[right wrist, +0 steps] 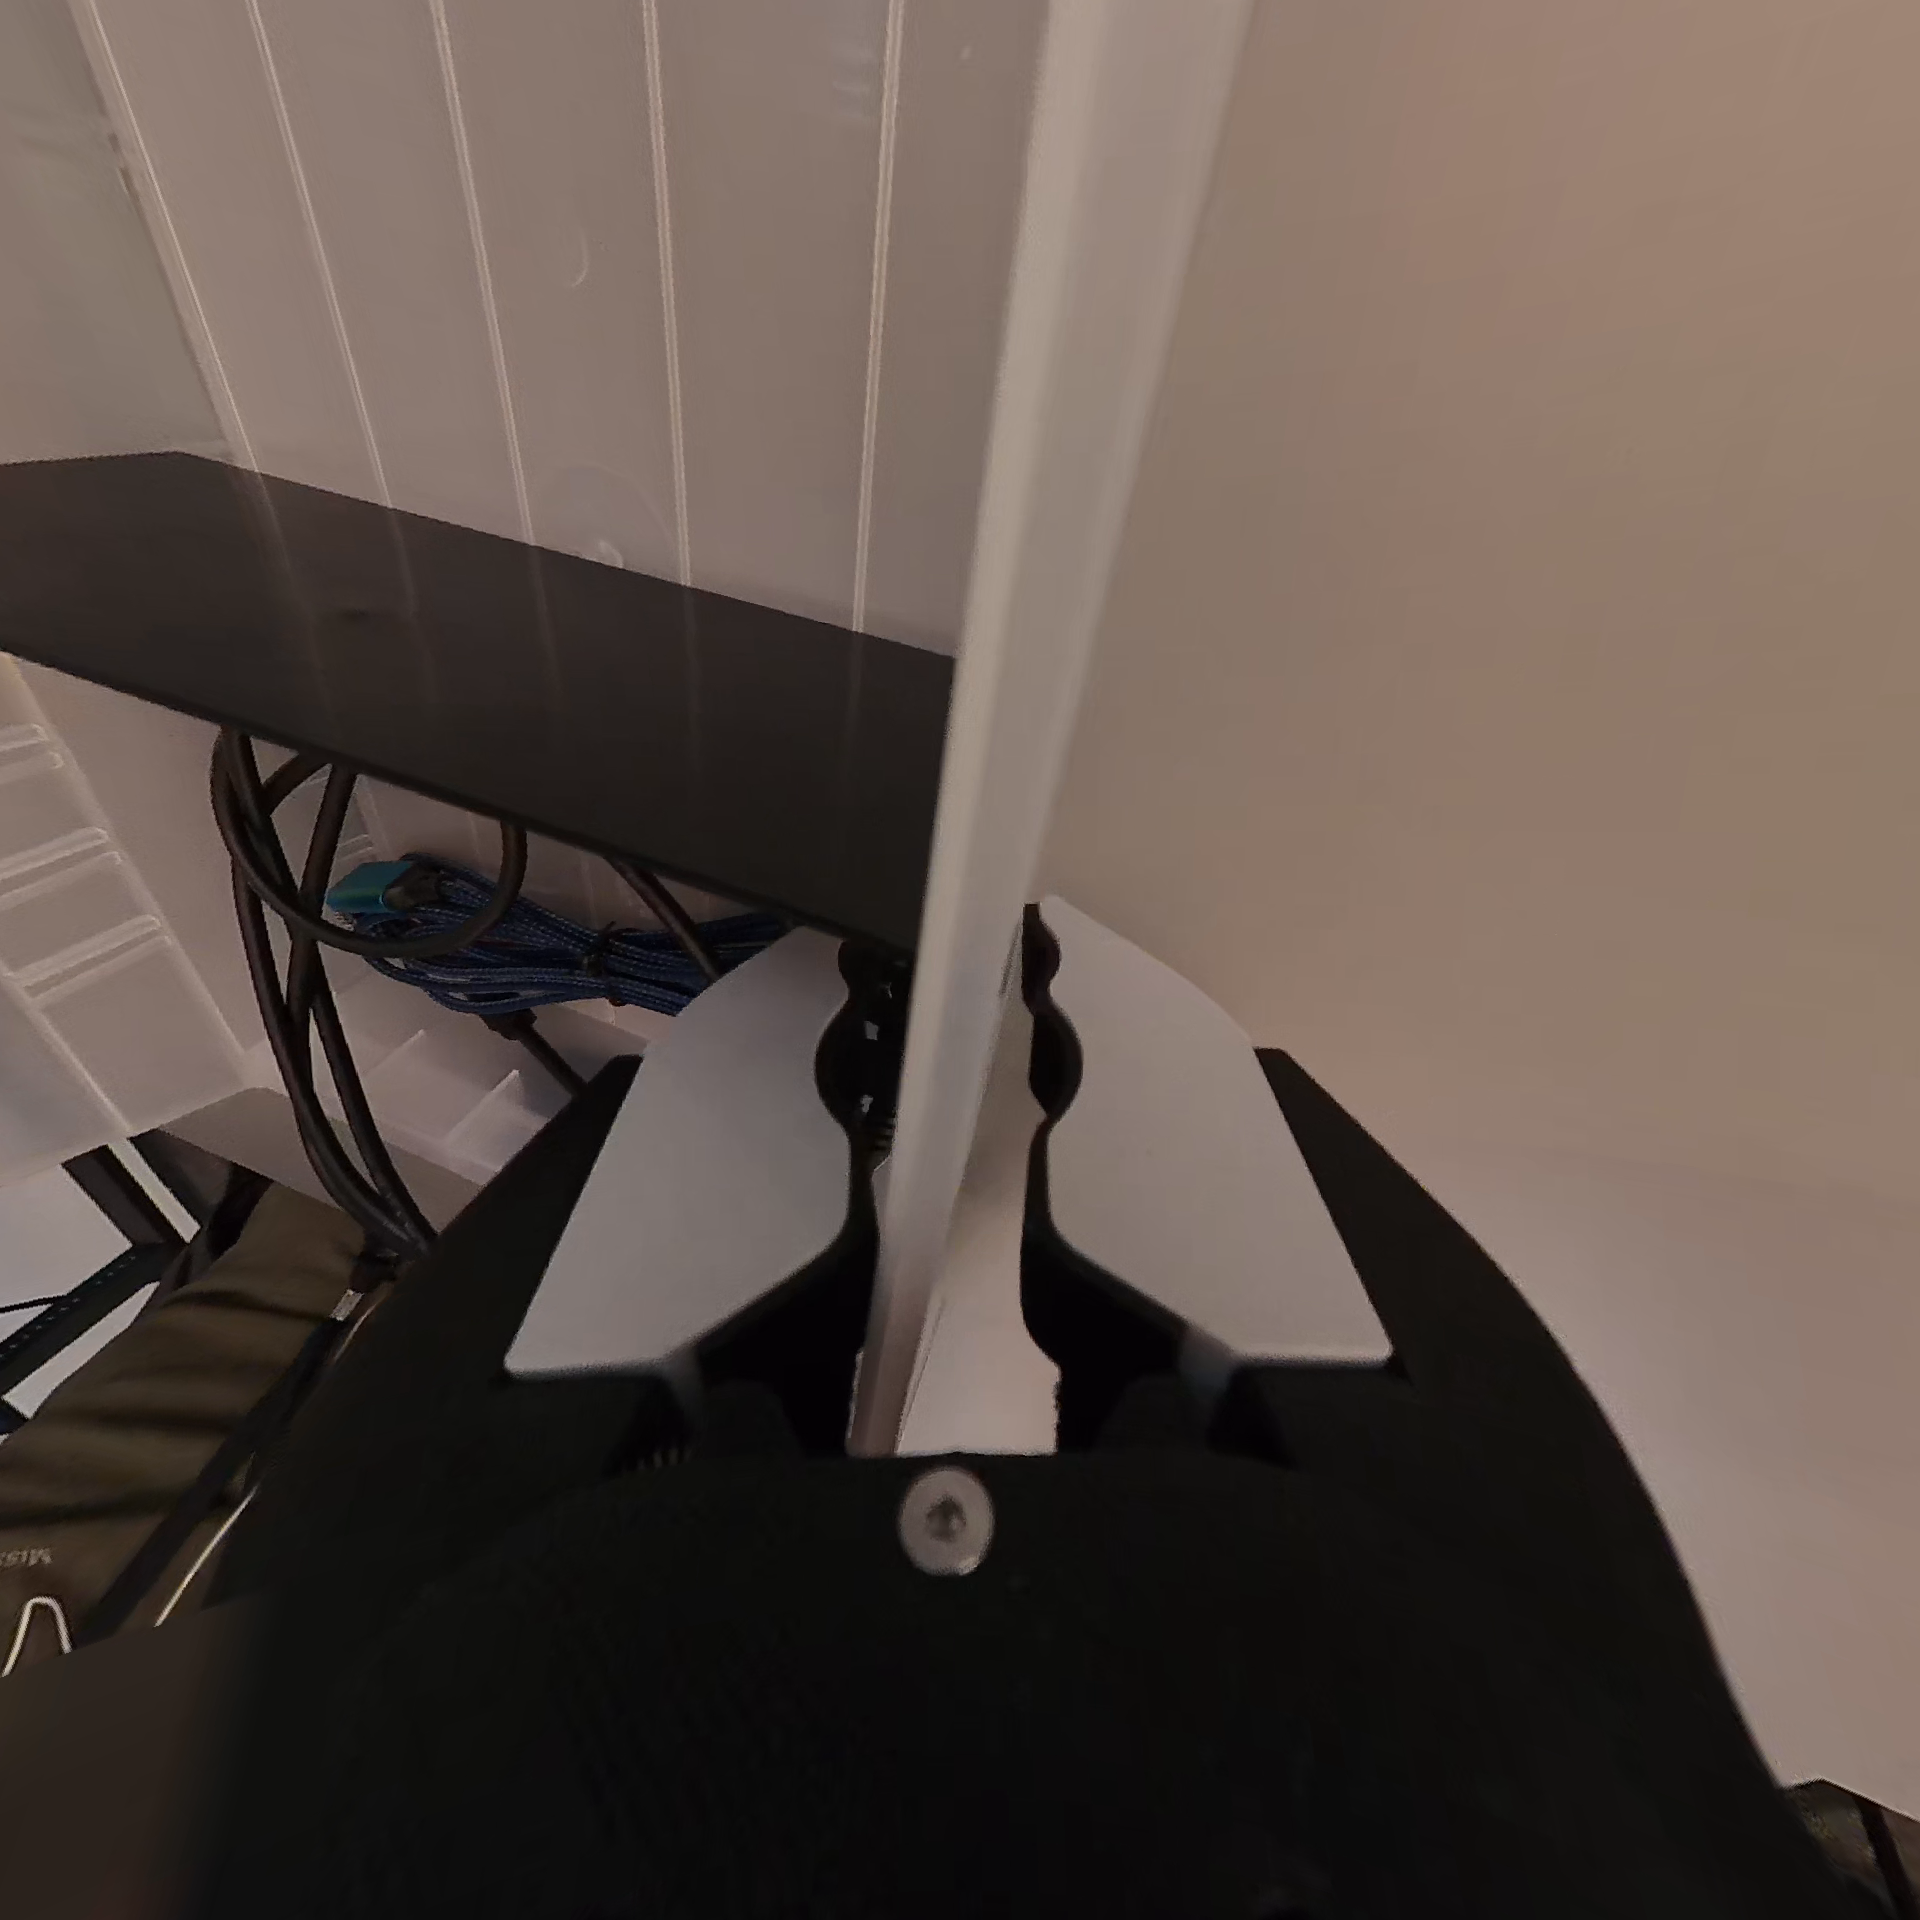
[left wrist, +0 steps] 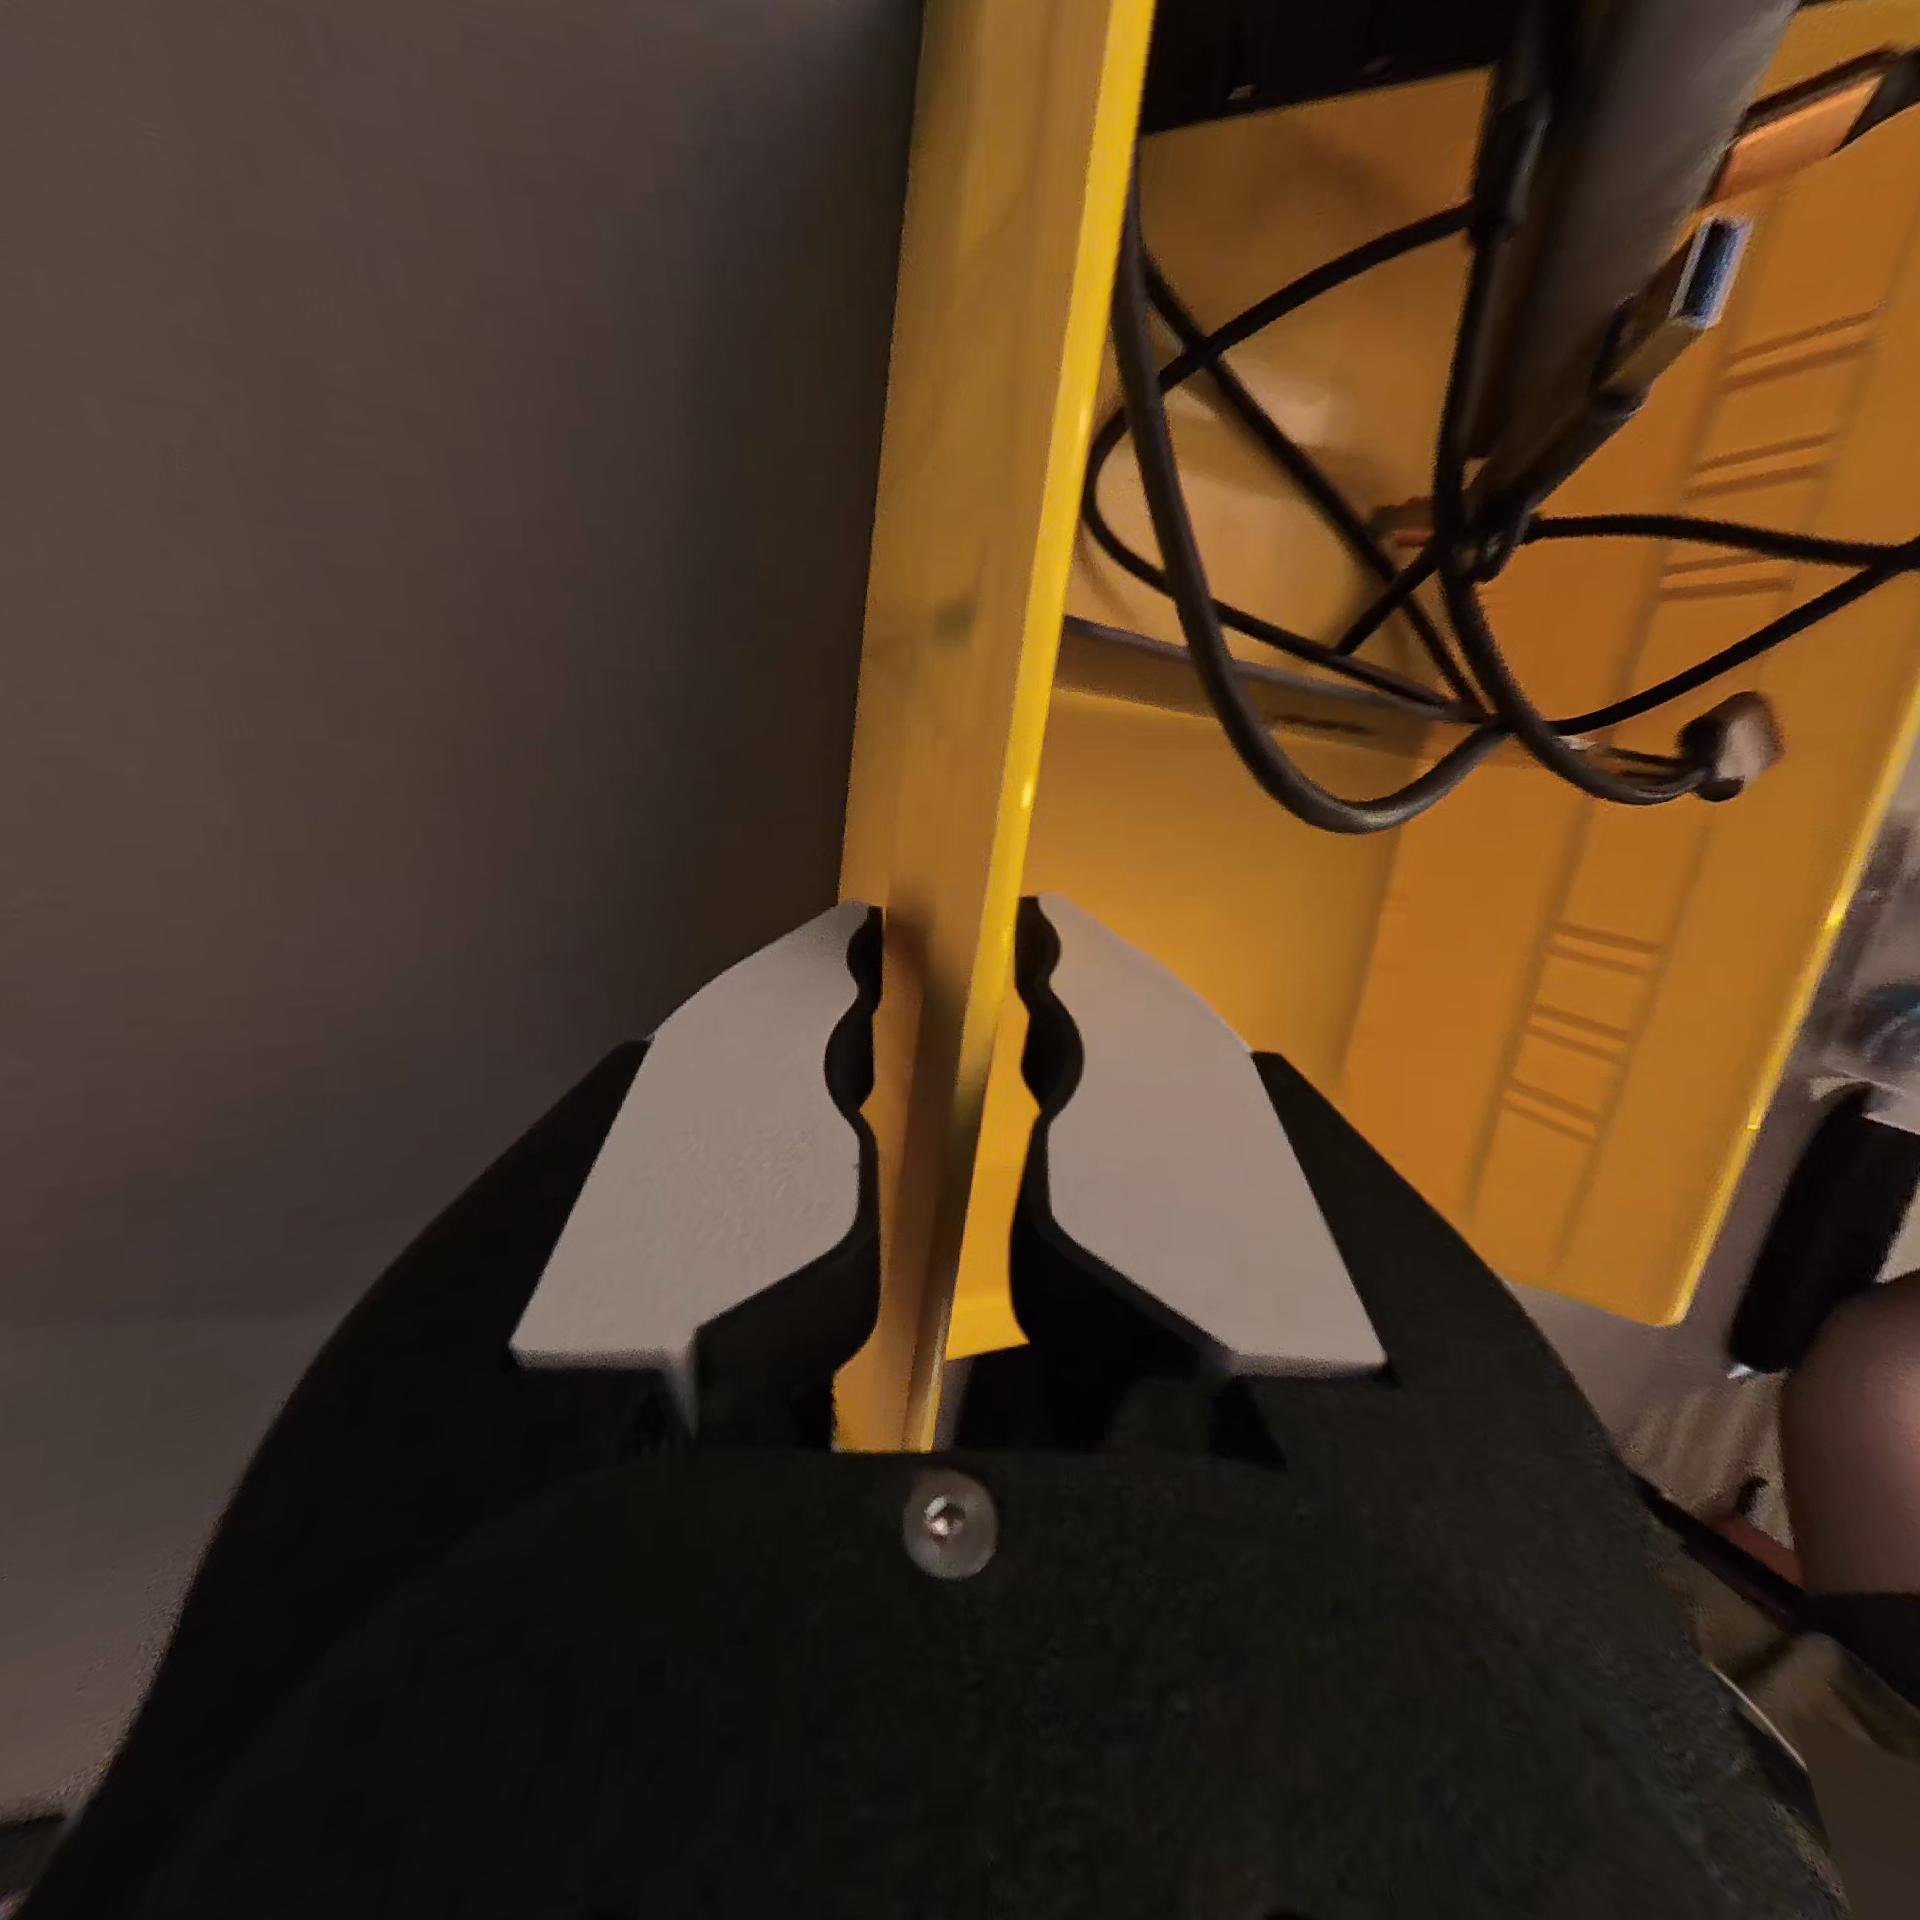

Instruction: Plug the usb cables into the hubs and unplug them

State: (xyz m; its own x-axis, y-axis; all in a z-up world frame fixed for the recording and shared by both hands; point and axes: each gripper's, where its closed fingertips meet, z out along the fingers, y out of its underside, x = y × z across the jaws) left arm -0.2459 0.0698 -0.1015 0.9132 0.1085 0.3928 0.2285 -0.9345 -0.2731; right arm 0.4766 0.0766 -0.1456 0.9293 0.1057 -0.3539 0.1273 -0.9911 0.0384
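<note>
My left gripper (left wrist: 951, 914) is shut on the side wall of a yellow bin (left wrist: 997, 520). Inside the bin lie tangled black cables (left wrist: 1247, 727), one ending in a small plug (left wrist: 1735, 743). A grey hub (left wrist: 1621, 208) with a blue USB port (left wrist: 1714, 270) lies at the top right. My right gripper (right wrist: 971, 920) is shut on the wall of a white translucent bin (right wrist: 1070, 520). That bin holds a bundled blue braided cable (right wrist: 551, 951) with a blue plug (right wrist: 369, 894) and looped black cables (right wrist: 301, 987).
A flat black slab (right wrist: 468, 644) spans the white bin above its cables. Olive fabric (right wrist: 156, 1403) lies at the lower left of the right wrist view. A dark rounded shape (left wrist: 1860, 1403) shows beside the yellow bin's right edge. Plain walls fill the outer sides. My right fingertips sit around 75 cm from my left ones.
</note>
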